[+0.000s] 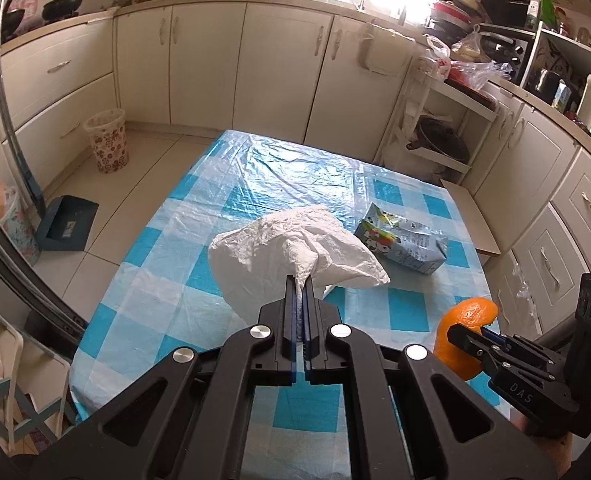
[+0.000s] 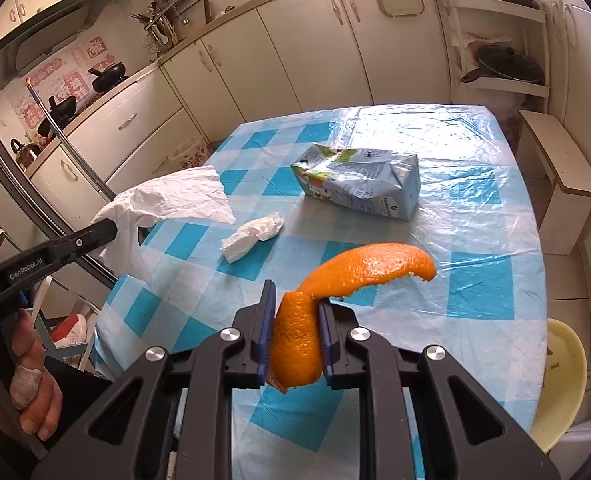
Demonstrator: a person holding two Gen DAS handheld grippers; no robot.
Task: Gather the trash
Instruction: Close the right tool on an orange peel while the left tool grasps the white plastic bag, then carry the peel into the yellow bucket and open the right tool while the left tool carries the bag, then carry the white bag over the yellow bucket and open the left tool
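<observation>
My left gripper (image 1: 300,280) is shut on a white plastic bag (image 1: 283,248) and holds it above the table with the blue checked cloth (image 1: 167,256). The bag also shows at the left of the right wrist view (image 2: 167,204). My right gripper (image 2: 295,300) is shut on a curled orange peel (image 2: 359,268), held above the table; the peel shows in the left wrist view (image 1: 463,332) too. A crushed light-blue carton (image 2: 363,184) lies on the table's far part. A crumpled white tissue (image 2: 253,236) lies between the bag and the carton.
A flowered waste basket (image 1: 107,140) stands on the floor by the cabinets at left, with a blue dustpan (image 1: 65,224) nearer. A white shelf rack with a pan (image 2: 503,68) and a low stool (image 2: 559,176) stand right of the table. A pale yellow chair (image 2: 563,376) is at the near right.
</observation>
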